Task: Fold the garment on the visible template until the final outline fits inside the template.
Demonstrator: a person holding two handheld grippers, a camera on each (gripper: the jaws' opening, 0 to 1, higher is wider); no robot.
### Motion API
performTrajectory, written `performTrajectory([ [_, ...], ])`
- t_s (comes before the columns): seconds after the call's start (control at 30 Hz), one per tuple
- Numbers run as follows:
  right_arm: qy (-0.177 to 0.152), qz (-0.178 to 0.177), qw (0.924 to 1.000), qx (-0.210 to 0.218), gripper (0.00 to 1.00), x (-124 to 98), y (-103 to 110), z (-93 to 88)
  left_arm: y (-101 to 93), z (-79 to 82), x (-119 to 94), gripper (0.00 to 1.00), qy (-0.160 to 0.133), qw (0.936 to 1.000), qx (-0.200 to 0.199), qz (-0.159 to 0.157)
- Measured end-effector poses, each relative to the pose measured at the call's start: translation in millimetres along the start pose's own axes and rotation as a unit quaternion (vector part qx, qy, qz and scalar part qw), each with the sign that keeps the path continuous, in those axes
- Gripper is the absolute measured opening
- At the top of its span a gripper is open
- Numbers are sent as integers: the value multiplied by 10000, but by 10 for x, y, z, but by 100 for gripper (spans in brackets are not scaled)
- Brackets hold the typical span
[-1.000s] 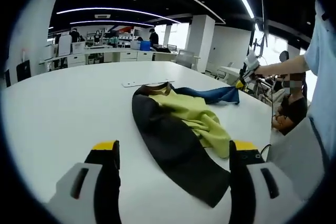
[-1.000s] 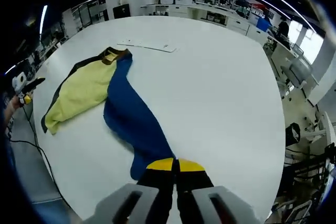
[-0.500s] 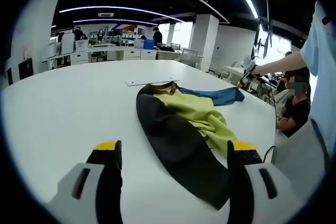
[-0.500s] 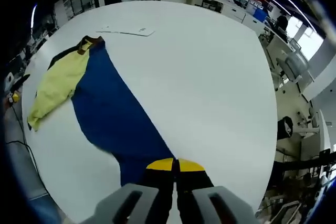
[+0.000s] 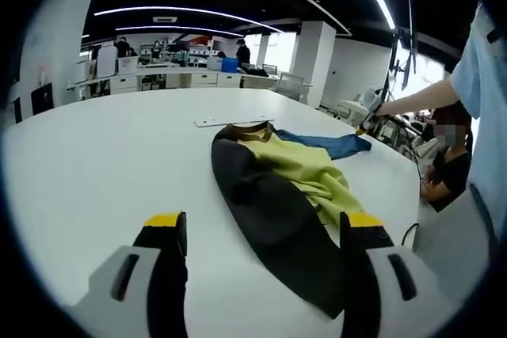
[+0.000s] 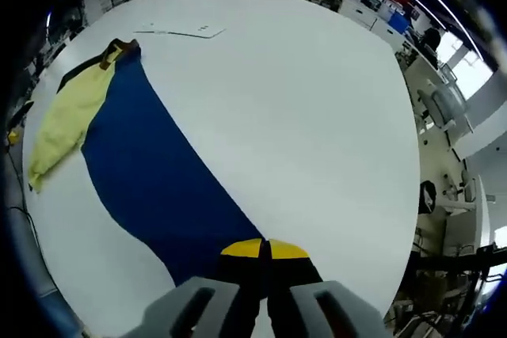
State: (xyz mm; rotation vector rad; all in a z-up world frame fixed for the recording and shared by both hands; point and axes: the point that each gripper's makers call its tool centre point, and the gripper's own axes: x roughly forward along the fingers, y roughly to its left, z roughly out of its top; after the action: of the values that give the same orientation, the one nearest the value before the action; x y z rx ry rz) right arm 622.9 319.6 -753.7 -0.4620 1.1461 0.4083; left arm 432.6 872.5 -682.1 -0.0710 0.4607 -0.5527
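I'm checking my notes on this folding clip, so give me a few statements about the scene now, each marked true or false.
1. The right hand-held gripper is shut on the garment's blue panel. True.
2. The left hand-held gripper is clamped on the black panel. False: its jaws stand open, apart from the cloth.
3. The garment's yellow part lies between the black and blue panels. True.
4. The garment hangs in the air off the table. False: it lies on the white table.
5. A flat white sheet lies on the table beyond the collar. True.
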Motion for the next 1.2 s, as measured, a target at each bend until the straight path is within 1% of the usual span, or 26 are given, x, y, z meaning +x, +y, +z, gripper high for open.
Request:
performTrajectory([
  [0.1,-59,-34,10000,47,0,38,0,39,10,0,17,76,-9,10000,-29,11],
  [0.23,-258,24,9994,213,0,59,67,136,-1,-3,41,77,-10,10000,-55,-12],
  [0.3,-225,51,9997,97,0,77,106,119,-8,-7,60,77,-1,10000,-65,-41],
  [0.37,-162,29,9999,23,0,88,106,62,-2,-23,79,77,20,10000,-57,-51],
  [0.43,-124,-25,9999,-2,0,88,66,17,-5,-39,89,77,46,9999,-68,-65],
  [0.57,-76,-92,9999,92,0,74,-22,-77,-2,-52,91,76,63,9999,-46,-77],
  [0.63,-122,-100,9997,187,0,70,-26,-78,1,-64,100,77,72,9999,-33,-73],
  [0.8,-236,-169,9994,186,0,48,-37,-49,-8,-68,138,80,74,10000,21,-56],
  [0.9,-393,-93,9985,371,2,-6,-23,-8,-42,-45,163,82,24,9999,111,-88],
  [1.0,-450,-147,9983,336,9,-51,-40,-3,-72,-47,183,83,40,9997,188,-160],
  [1.07,-535,-144,9978,374,18,-83,-60,3,-94,-22,199,84,-56,9997,113,-209],
  [1.1,-552,-149,9976,394,19,-90,-73,0,-98,-16,203,84,-89,9997,51,-221],
  [1.17,-540,-176,9976,395,17,-136,-78,-34,-95,13,214,85,-239,9995,-87,-206],
  [1.2,-590,-195,9974,377,18,-171,-74,-44,-106,11,214,85,-256,9993,-146,-240],
])
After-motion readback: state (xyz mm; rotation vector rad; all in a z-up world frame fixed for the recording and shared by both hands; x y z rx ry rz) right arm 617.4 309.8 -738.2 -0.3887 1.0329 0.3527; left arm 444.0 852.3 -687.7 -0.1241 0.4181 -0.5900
